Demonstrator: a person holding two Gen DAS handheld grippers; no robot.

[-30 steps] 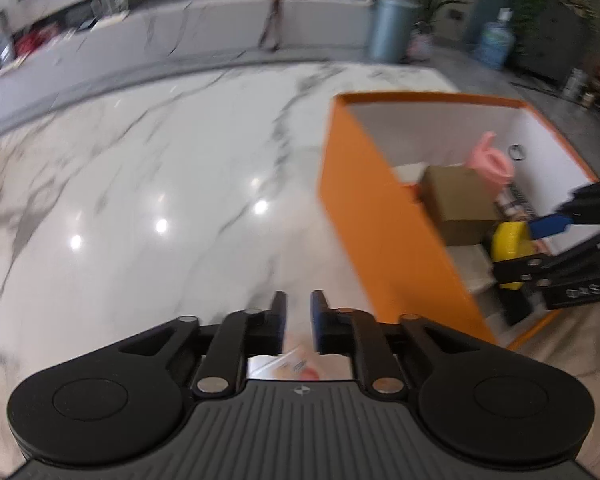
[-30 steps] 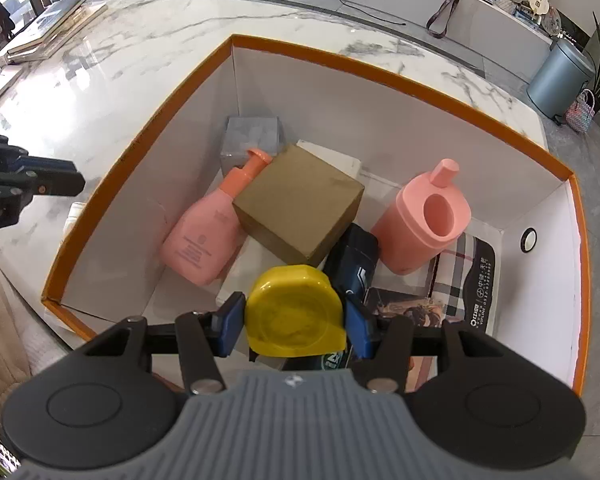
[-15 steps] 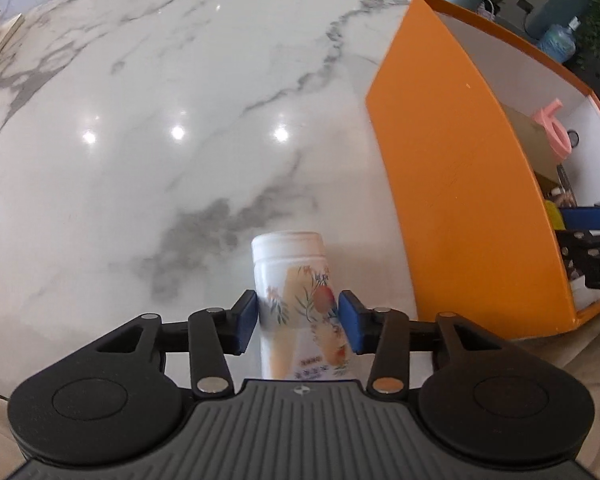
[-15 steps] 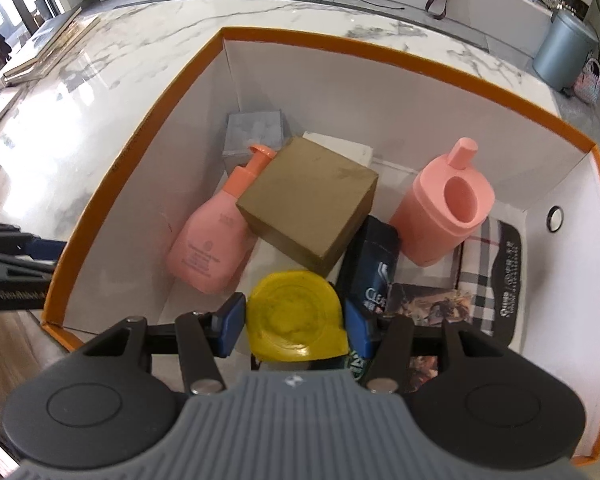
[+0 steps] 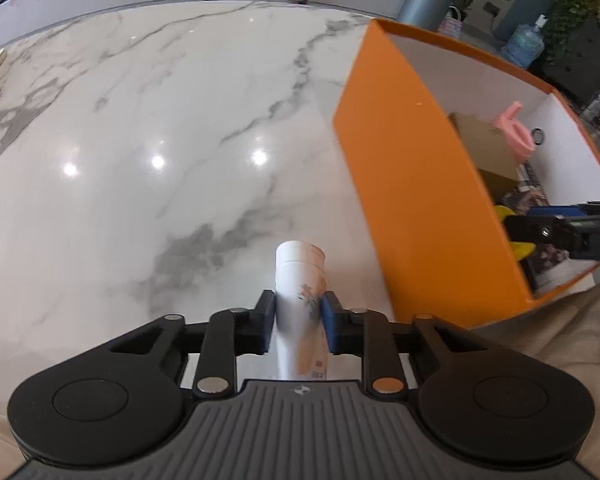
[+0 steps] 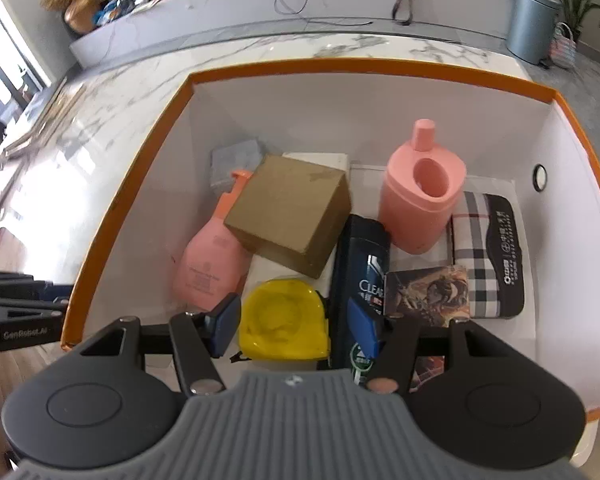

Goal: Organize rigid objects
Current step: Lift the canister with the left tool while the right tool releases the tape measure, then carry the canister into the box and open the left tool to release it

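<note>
My left gripper point(image 5: 299, 320) is shut on a white bottle with a flower print point(image 5: 302, 300), held over the marble table, left of the orange box point(image 5: 412, 184). My right gripper point(image 6: 290, 320) is open inside the orange box point(image 6: 140, 176), its pads apart from the yellow tape measure point(image 6: 282, 318), which lies on the box floor between them. The right gripper shows in the left wrist view point(image 5: 560, 228) over the box.
The box holds a pink pump bottle point(image 6: 208, 264), a brown carton point(image 6: 290, 212), a pink jug point(image 6: 420, 196), a dark shampoo bottle point(image 6: 362, 280), a plaid case point(image 6: 488, 248) and a picture card point(image 6: 426, 294). The marble table point(image 5: 140, 140) stretches left.
The right gripper has opened and let go of the yellow tape measure in the box. The left gripper has closed on the white bottle and holds it.
</note>
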